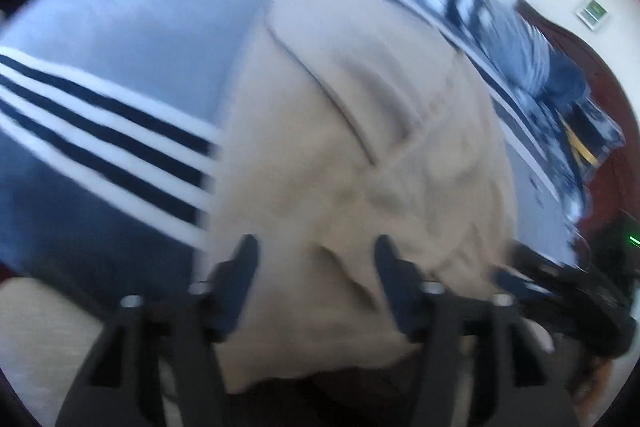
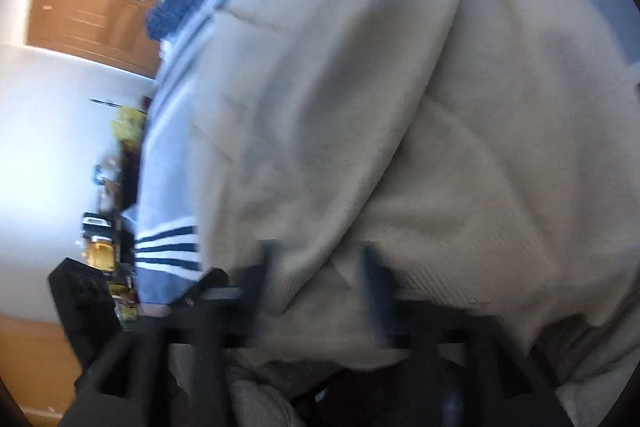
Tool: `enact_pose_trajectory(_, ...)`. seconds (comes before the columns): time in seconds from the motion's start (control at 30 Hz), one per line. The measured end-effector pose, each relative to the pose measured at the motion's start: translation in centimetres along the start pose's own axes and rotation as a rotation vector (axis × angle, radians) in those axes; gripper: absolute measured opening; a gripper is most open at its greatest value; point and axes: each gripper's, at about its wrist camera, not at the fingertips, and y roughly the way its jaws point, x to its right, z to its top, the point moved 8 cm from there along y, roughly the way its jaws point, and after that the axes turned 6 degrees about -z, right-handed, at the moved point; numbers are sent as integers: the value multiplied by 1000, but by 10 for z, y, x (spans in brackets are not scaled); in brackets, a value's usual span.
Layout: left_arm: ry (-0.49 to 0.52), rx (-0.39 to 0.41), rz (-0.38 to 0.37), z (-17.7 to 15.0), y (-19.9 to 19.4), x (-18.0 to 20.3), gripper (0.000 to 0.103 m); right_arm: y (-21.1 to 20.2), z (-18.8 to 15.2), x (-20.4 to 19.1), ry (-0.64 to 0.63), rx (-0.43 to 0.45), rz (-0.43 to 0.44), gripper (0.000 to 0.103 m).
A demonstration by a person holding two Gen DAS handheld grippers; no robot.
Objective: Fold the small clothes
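Left wrist: beige garment (image 1: 360, 147) between parted tongs (image 1: 316, 259)

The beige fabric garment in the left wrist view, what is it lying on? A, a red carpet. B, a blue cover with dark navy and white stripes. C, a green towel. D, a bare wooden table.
B: the beige fabric garment spreads over a blue cover with dark navy and white stripes, which shows to its left.

Beige garment (image 1: 360, 155) rumpled, creased, lying on blue striped bedspread (image 1: 120, 67).
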Motion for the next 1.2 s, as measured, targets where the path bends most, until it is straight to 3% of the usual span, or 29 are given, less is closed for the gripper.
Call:
enact_pose_trajectory(0.13,-19,24,107,-1,-9,-31,62,-52,7,31,-111,110,-87,77)
enact_pose_trajectory(0.27,-46,11,174,-10,-14,-57,62,-87,15,95,-11,191,-75,77)
enact_pose_trajectory(0.37,-59,6,173,-13,-21,-70,62,-91,10,145,51,236,-145,77)
enact_pose_trajectory(0.4,-57,-12,174,-17,-20,-71,62,-91,8,158,78,235,-158,77)
enact_pose_trajectory(0.47,-46,-59,161,-24,-15,-72,62,-82,-1,183,213,178,-103,75)
enact_pose_trajectory(0.5,-53,-83,146,-30,-13,-72,62,-77,-3,189,243,146,-77,67)
enact_pose_trajectory(0.67,-66,-175,97,-50,5,-65,62,-69,-9,185,166,106,-140,62)
enact_pose_trajectory(0.87,-58,-176,110,-49,23,-60,61,-47,-23,190,139,22,-199,62)
enact_pose_trajectory(0.97,-21,-157,116,-48,22,-51,51,-29,-24,189,126,-30,-212,60)
enact_pose_trajectory(1.03,-25,-145,121,-49,20,-52,37,-27,-20,186,110,-24,-233,54)
enact_pose_trajectory(1.07,-37,-139,119,-48,19,-54,34,-30,-20,186,114,-13,-232,46)
enact_pose_trajectory(1.13,-66,-123,107,-46,11,-60,14,-37,-19,190,144,6,-214,34)
enact_pose_trajectory(1.2,-85,-108,82,-46,3,-63,5,-46,-20,193,175,24,-183,20)
